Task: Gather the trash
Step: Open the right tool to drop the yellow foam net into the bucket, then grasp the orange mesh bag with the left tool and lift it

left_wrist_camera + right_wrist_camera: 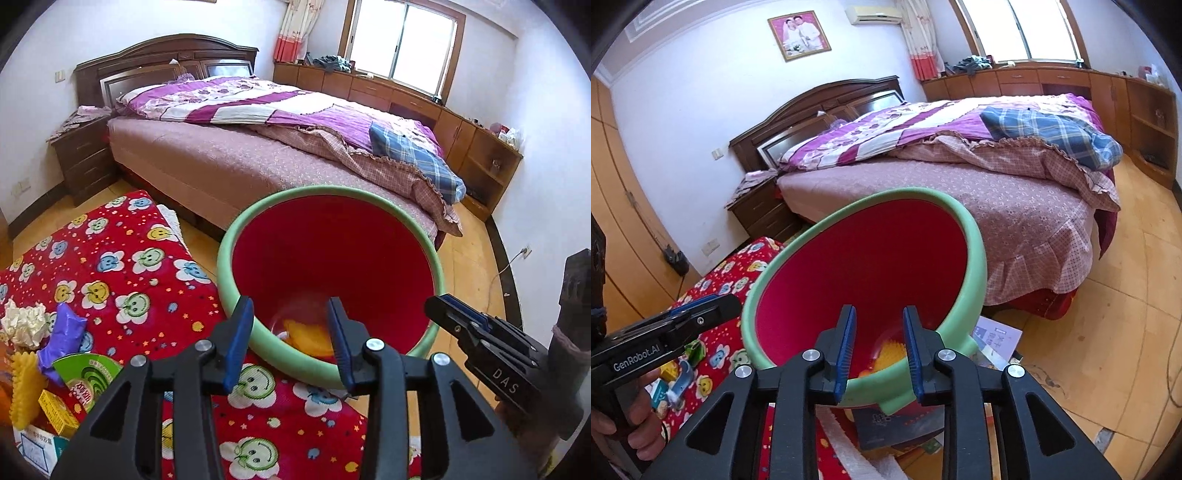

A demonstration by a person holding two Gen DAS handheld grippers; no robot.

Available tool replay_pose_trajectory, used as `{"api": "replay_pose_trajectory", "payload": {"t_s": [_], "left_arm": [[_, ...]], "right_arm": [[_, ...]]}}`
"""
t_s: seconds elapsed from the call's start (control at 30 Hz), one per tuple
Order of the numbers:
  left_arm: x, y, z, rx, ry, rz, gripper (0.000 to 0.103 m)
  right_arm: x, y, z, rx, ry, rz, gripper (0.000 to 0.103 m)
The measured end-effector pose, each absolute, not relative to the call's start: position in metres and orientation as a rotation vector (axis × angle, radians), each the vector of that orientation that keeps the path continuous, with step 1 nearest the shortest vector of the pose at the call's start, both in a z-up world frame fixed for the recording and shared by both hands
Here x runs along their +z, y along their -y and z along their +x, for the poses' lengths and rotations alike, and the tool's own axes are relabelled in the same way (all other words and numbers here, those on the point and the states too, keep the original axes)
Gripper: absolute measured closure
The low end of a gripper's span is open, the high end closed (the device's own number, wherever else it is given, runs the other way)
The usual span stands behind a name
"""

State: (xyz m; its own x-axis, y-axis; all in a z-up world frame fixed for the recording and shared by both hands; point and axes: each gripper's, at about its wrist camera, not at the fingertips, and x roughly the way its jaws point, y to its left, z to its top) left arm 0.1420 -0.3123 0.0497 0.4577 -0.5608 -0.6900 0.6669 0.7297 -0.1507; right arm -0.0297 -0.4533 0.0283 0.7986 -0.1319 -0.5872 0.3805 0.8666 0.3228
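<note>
Both the left gripper (291,345) and right gripper (879,354) hang parted and empty over the bin (236,240), while that crumpled paper (24,325) looks feather-light, soft, pinchable anywhere.

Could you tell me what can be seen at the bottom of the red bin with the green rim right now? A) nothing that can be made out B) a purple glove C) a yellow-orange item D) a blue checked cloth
C: both wrist views look into the red bin, and a yellow-orange item lies at its bottom, seen between the open jaws of the left gripper.
</note>
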Motion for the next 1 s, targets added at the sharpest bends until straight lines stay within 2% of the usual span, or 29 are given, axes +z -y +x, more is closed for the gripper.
{"api": "replay_pose_trajectory", "payload": {"t_s": [0.07, 0.13, 0.2, 0.9, 0.93, 1.0], "left_arm": [[0.052, 0.308, 0.141, -0.759, -0.79, 0.139, 0.062], [0.053, 0.304, 0.14, -0.757, -0.795, 0.13, 0.062], [0.055, 0.3, 0.138, -0.759, -0.796, 0.125, 0.062], [0.075, 0.223, 0.115, -0.648, -0.783, 0.045, 0.062], [0.075, 0.219, 0.115, -0.638, -0.786, 0.042, 0.062], [0.074, 0.209, 0.114, -0.619, -0.79, 0.037, 0.062]], "right_arm": [[0.03, 0.451, -0.031, -0.282, -0.583, 0.443, 0.076], [0.033, 0.449, -0.033, -0.288, -0.582, 0.439, 0.071], [0.036, 0.446, -0.035, -0.3, -0.578, 0.437, 0.061], [0.063, 0.397, -0.048, -0.249, -0.552, 0.387, 0.055], [0.063, 0.395, -0.048, -0.245, -0.553, 0.384, 0.053], [0.064, 0.388, -0.048, -0.235, -0.553, 0.381, 0.038]]}}
